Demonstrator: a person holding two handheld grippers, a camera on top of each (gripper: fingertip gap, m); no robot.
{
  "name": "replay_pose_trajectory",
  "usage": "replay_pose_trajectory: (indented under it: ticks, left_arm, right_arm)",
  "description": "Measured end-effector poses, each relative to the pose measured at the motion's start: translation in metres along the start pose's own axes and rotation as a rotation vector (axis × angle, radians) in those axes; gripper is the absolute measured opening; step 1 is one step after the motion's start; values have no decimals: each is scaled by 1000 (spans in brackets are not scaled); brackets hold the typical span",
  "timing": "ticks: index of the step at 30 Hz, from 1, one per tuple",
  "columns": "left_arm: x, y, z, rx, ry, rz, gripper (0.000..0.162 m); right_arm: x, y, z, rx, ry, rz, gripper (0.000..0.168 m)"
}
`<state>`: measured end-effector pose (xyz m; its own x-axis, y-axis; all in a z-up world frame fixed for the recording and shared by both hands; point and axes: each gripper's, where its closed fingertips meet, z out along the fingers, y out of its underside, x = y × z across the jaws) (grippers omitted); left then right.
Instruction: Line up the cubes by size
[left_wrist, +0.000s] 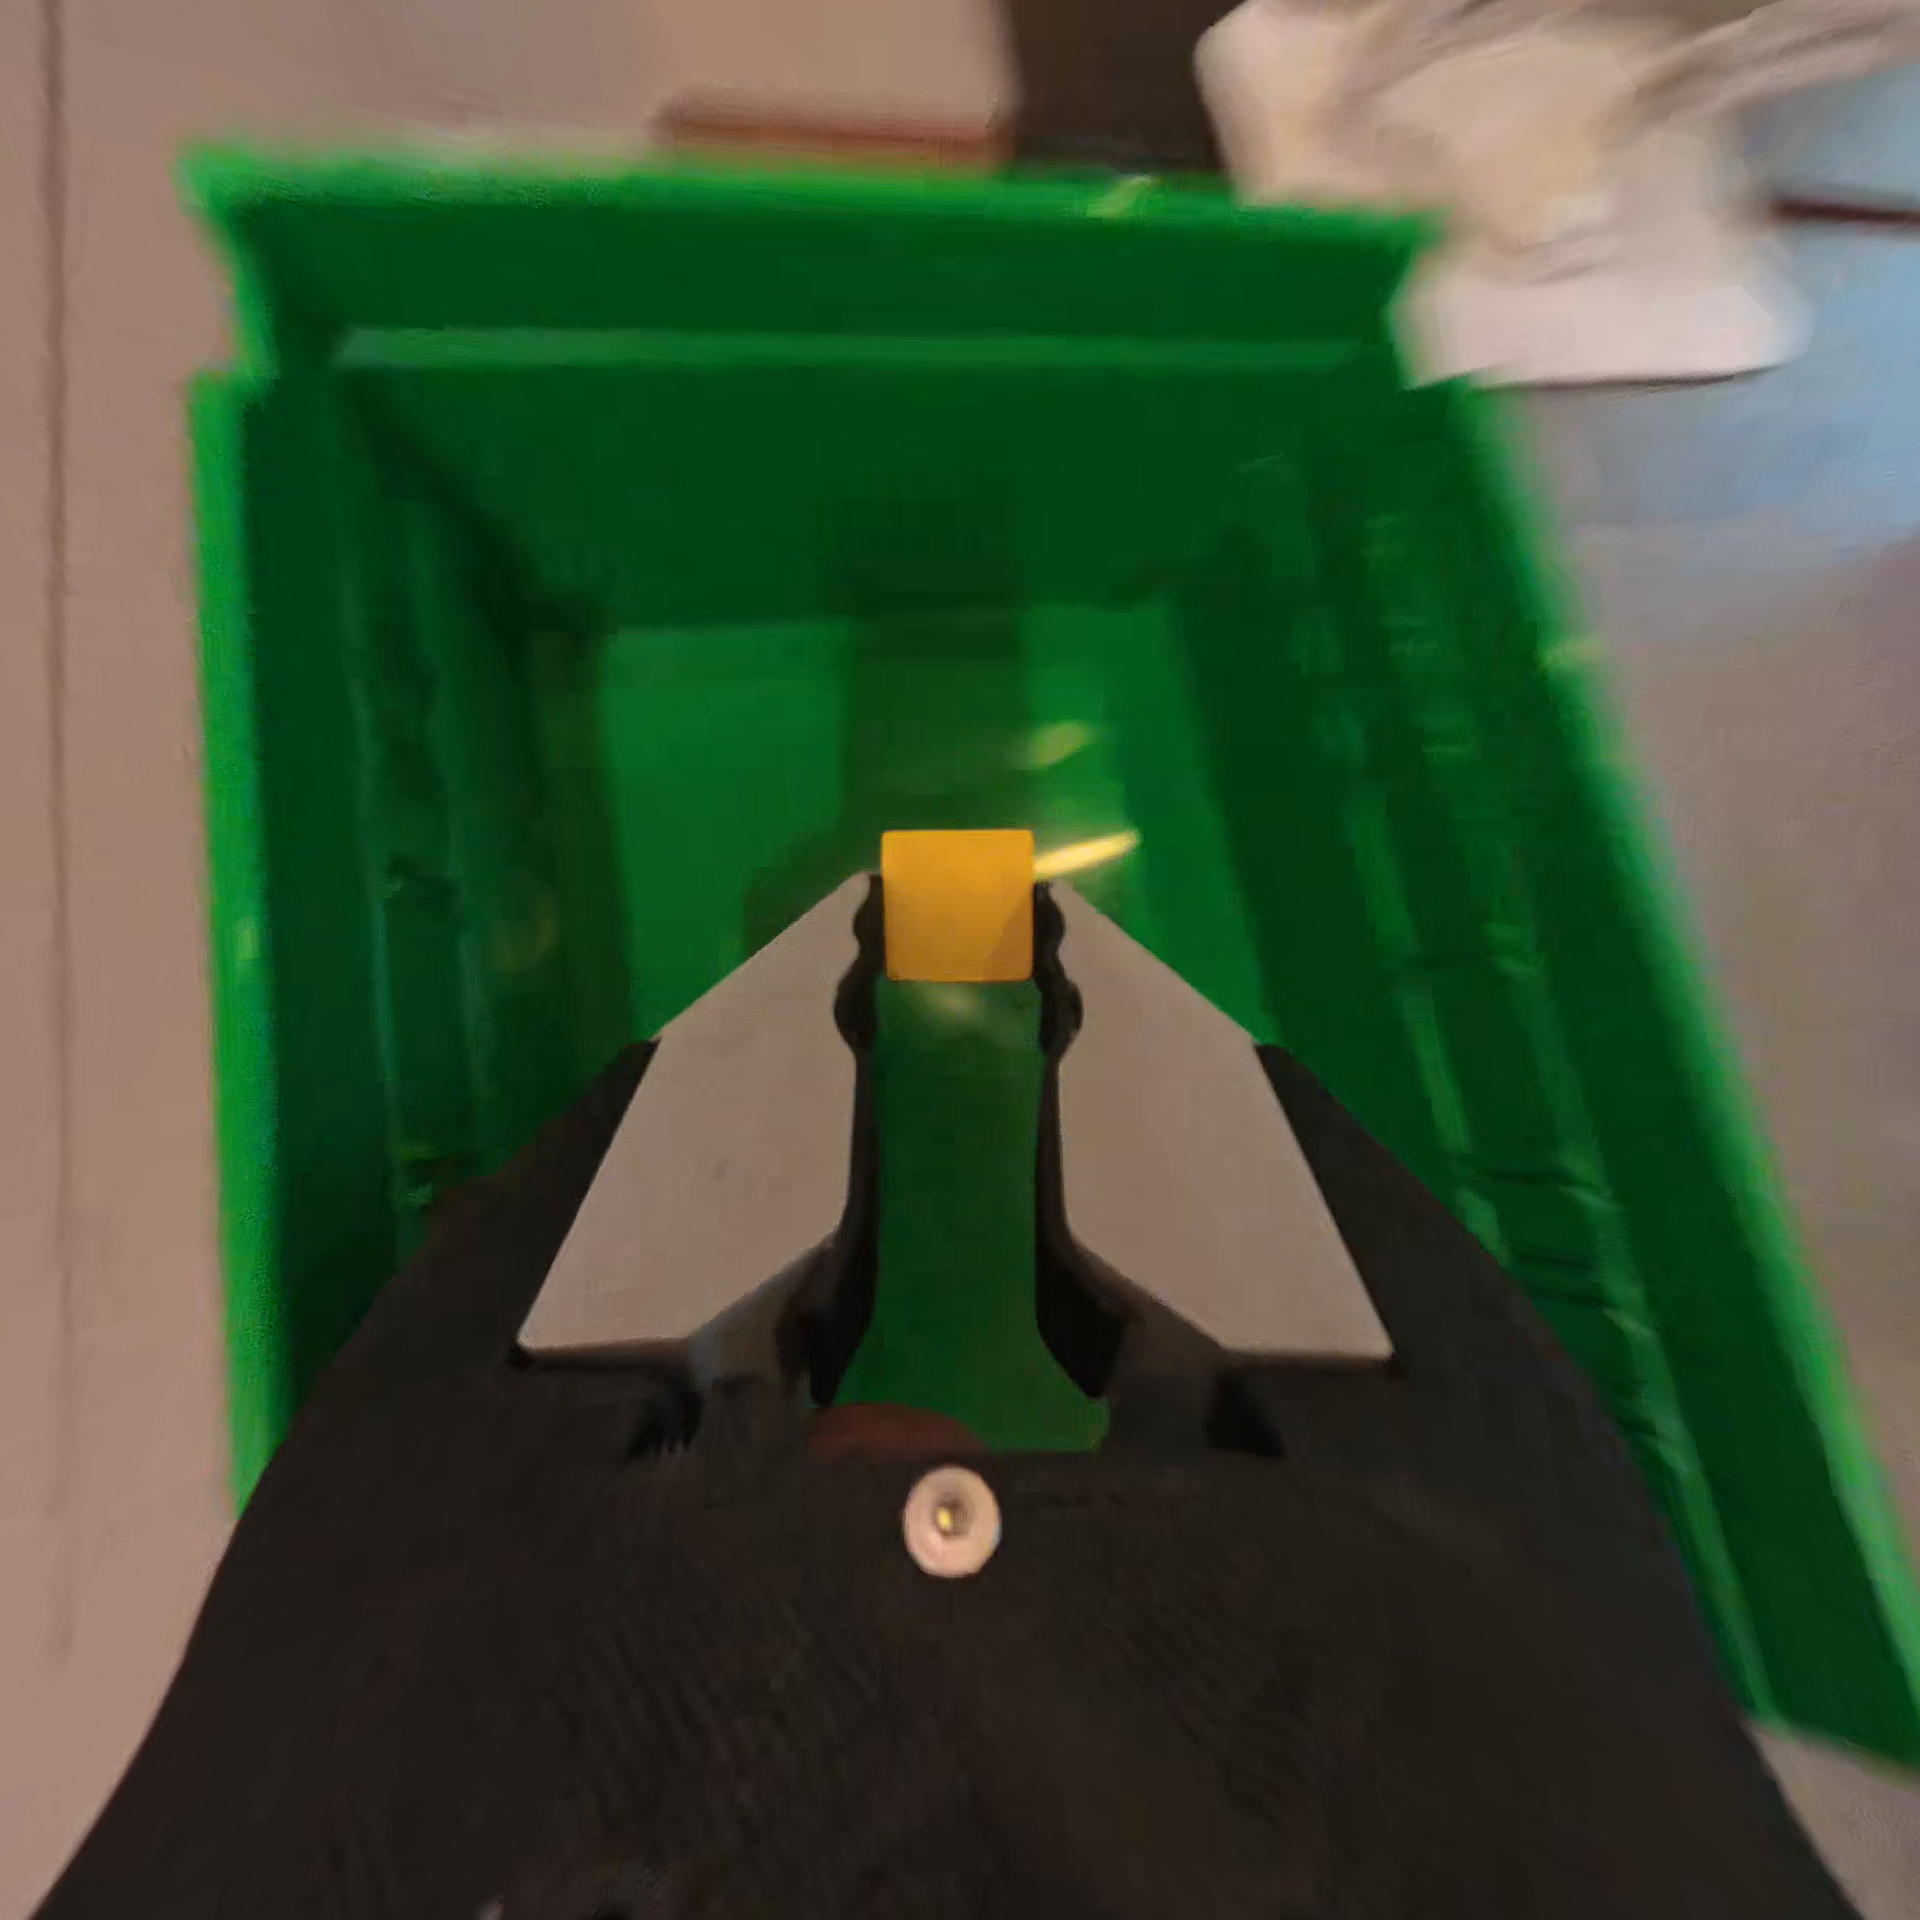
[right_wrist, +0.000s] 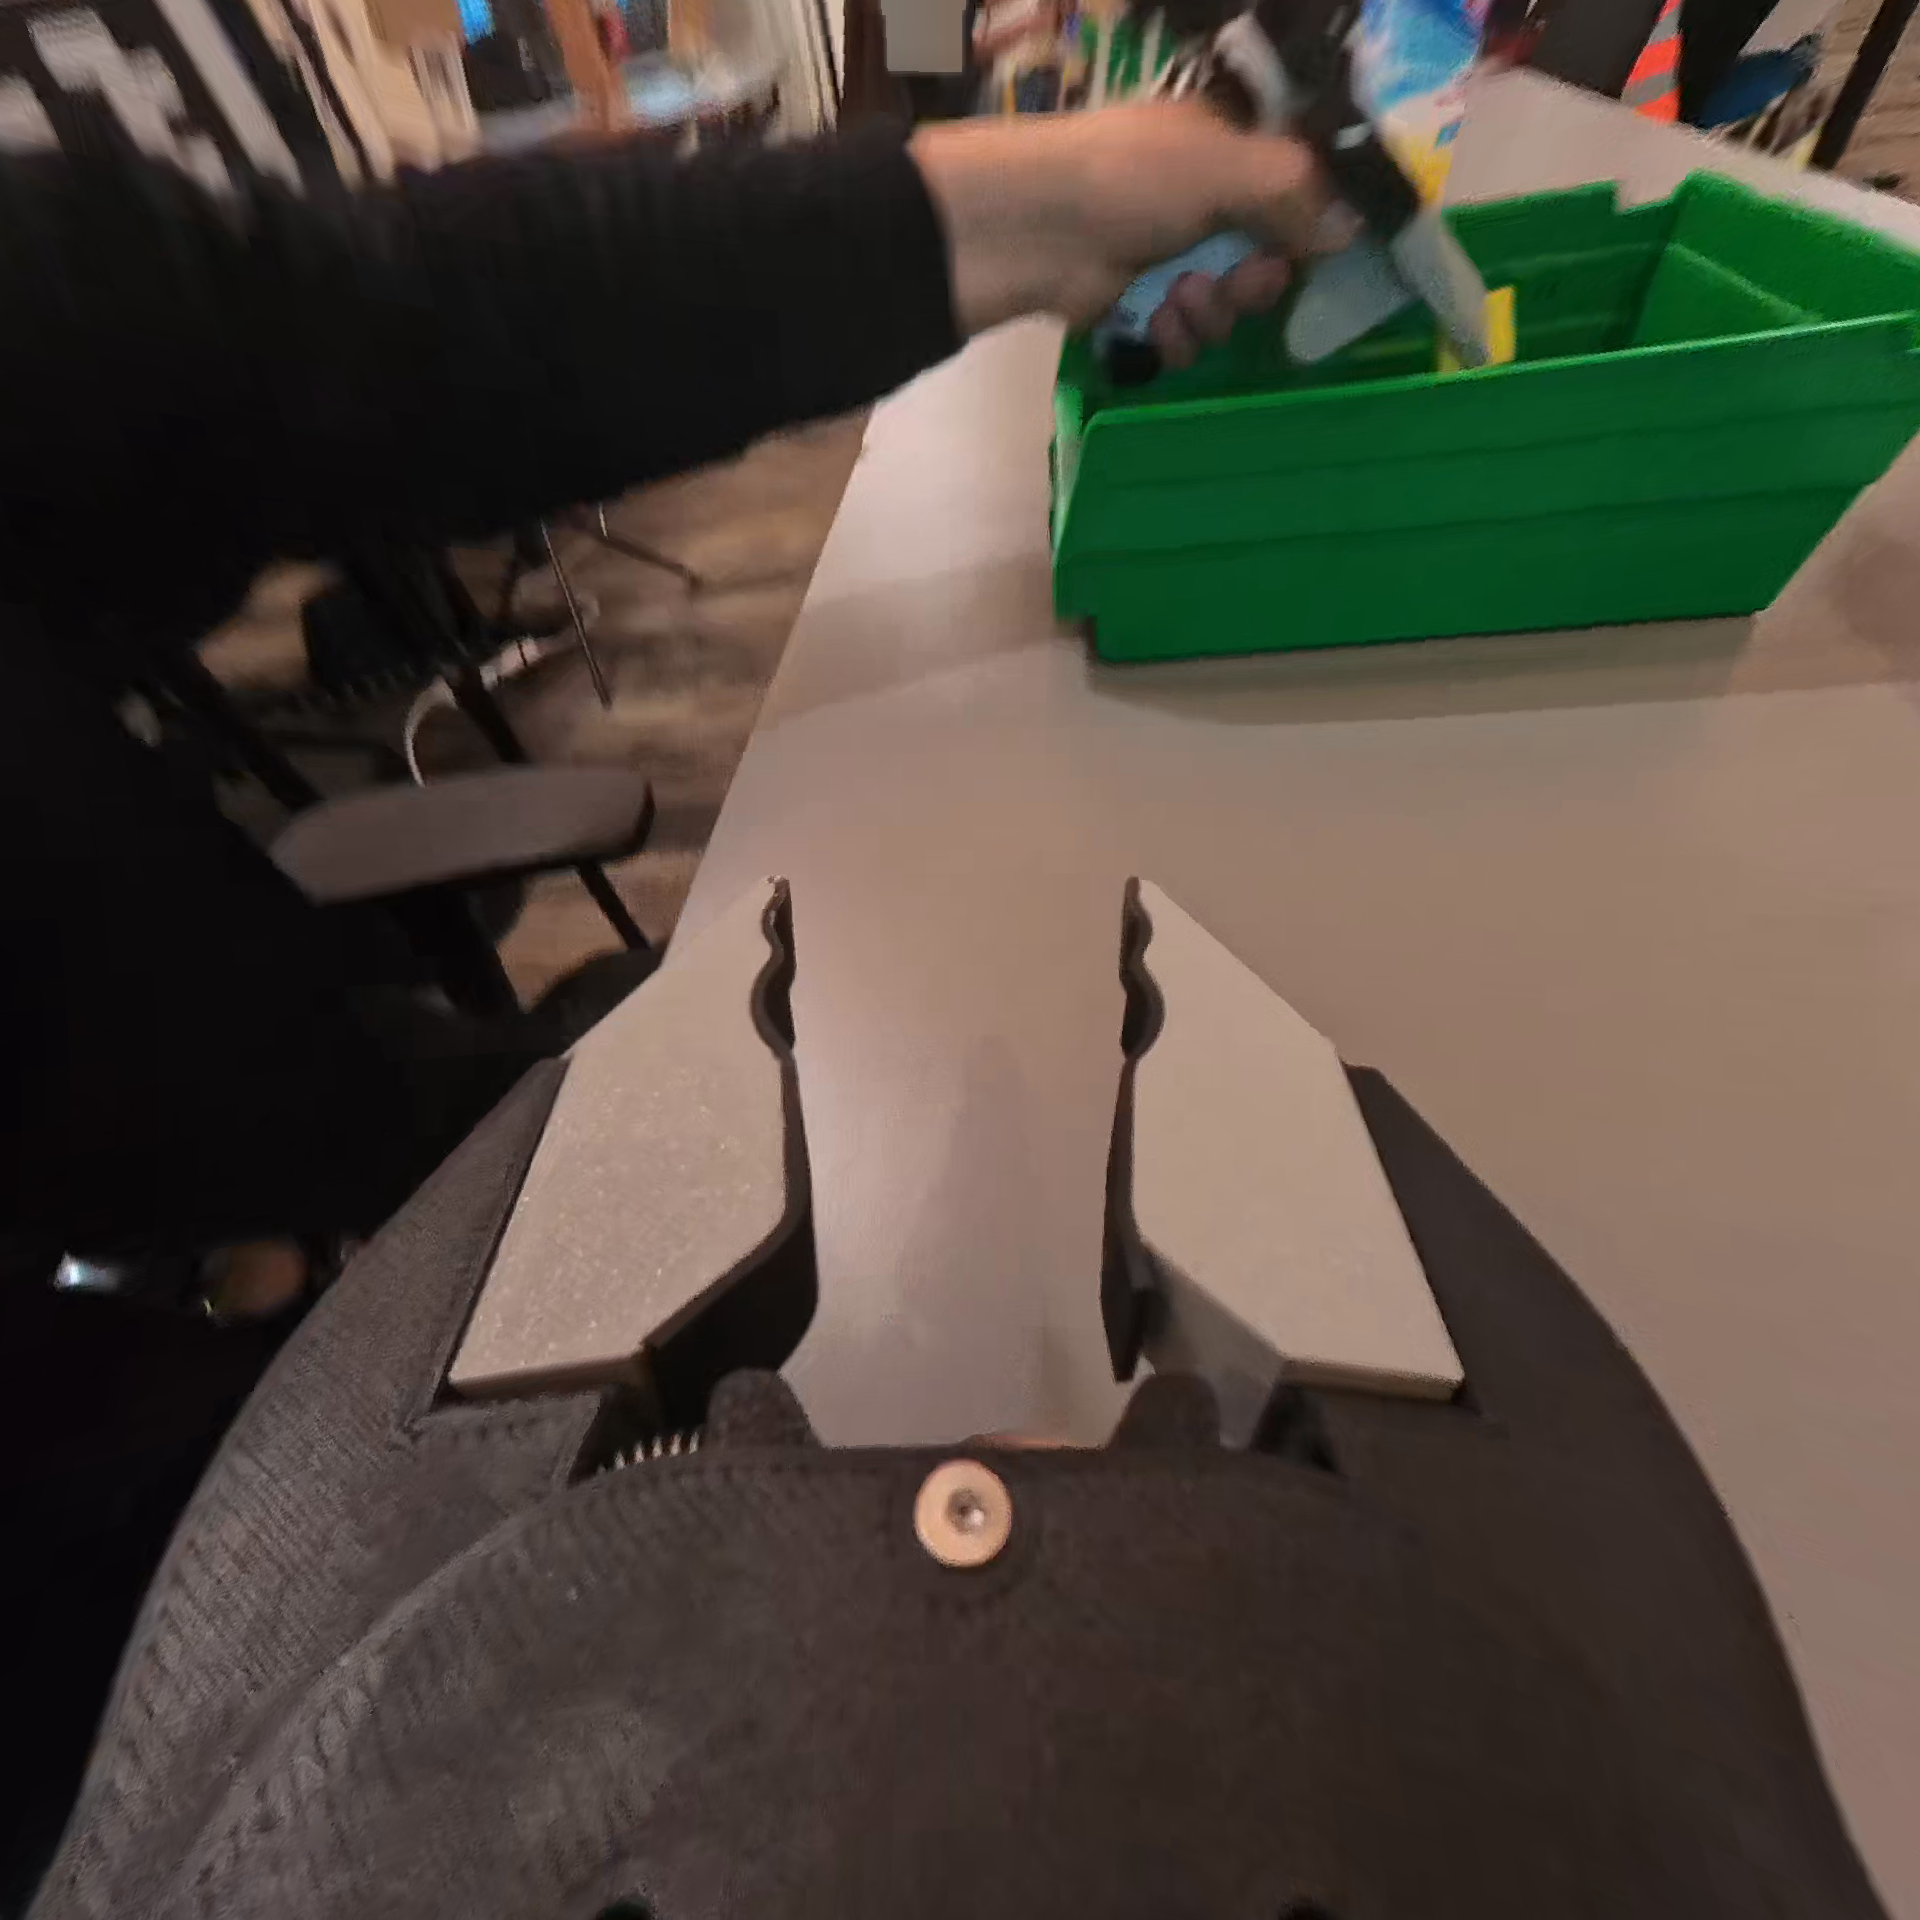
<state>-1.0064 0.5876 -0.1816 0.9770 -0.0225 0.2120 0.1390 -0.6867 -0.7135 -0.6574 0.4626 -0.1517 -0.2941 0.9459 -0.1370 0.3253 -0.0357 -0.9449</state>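
Observation:
My left gripper (left_wrist: 957, 914) is shut on a small yellow cube (left_wrist: 957, 902) and holds it over the inside of a green plastic bin (left_wrist: 831, 499). The view is blurred by motion. In the right wrist view the same bin (right_wrist: 1455, 488) stands on the grey table (right_wrist: 1351, 883) at the far right. There a hand holds the left gripper (right_wrist: 1455, 312) down into the bin, with the yellow cube (right_wrist: 1496, 322) at its tips. My right gripper (right_wrist: 956, 935) is open and empty, low over the table near its left edge. No other cubes show.
A crumpled white cloth or paper (left_wrist: 1507, 187) lies behind the bin's far right corner. A dark-sleeved arm (right_wrist: 468, 312) reaches across from the left. A chair (right_wrist: 457, 831) and floor lie beyond the table's left edge. Colourful clutter stands behind the bin.

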Motion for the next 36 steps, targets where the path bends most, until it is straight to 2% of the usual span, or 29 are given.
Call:
replay_pose_trajectory:
  ticks: [3, 7, 10, 15, 20, 24, 28, 33, 36]
  left_arm:
    - [84, -13, -45, 185, 396, 61, 26]
    - [184, -13, -110, 351, 860, -56, 26]
    - [240, 4, -129, 357, 1036, -82, 25]
    - [303, 23, -130, 291, 1178, -115, 26]
    - [330, 31, -131, 229, 1232, -128, 26]
    - [341, 39, -125, 190, 1211, -116, 25]
    - [347, 42, -119, 160, 1215, -137, 25]
    - [349, 45, -112, 122, 1233, -189, 26]
    - [342, 44, -105, 138, 1160, -172, 30]
  right_arm:
    - [18, -25, -4, 158, 99, -17, 68]
    - [24, -60, -4, 280, 319, -228, 71]
    - [14, -84, 5, 336, 429, -363, 60]
    - [9, -100, 21, 330, 556, -507, 61]
    - [9, -97, 21, 303, 609, -584, 55]
    - [5, -97, 18, 297, 614, -627, 52]
    - [6, -97, 14, 291, 654, -672, 25]
    - [6, -93, 13, 279, 638, -663, 24]
    - [11, -90, 12, 252, 631, -620, 25]
